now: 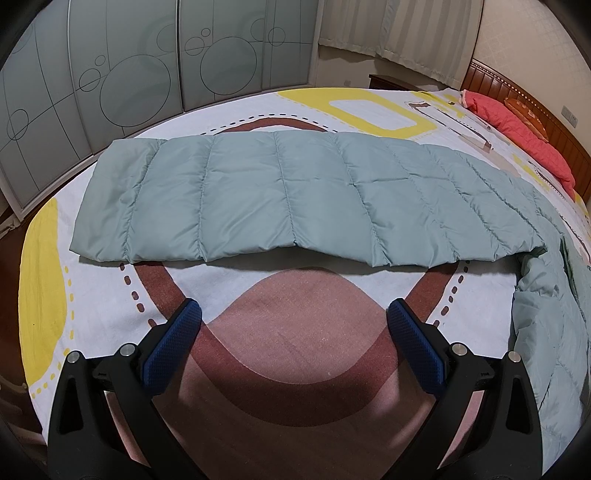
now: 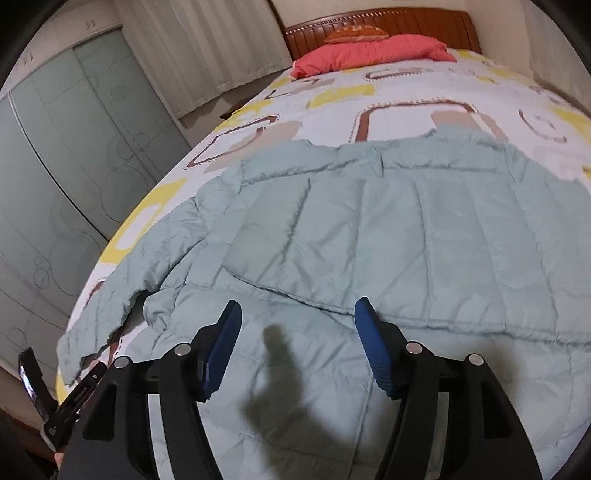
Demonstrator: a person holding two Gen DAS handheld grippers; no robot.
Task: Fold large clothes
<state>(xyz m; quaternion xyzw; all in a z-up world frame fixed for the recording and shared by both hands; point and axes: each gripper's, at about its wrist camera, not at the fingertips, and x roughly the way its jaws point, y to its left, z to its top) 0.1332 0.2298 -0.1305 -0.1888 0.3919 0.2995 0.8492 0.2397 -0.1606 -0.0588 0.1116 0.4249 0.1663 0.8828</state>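
Both grippers empty, jaws wide: left gripper [image 1: 293, 314] over bare bed [image 1: 110, 295], right gripper [image 2: 297, 314] above the down jacket [image 2: 369, 229]. Sleeve [image 1: 277, 192] lies outstretched; you grab it next, I reckon.

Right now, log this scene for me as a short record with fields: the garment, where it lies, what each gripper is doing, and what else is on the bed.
garment: pale green quilted jacket, partly folded, one sleeve stretched out flat
surface: patterned bedsheet
left gripper: jaws open, holding nothing, over bare sheet short of the sleeve
right gripper: jaws open, holding nothing, above the jacket
also on bed: red quilt by the wooden headboard
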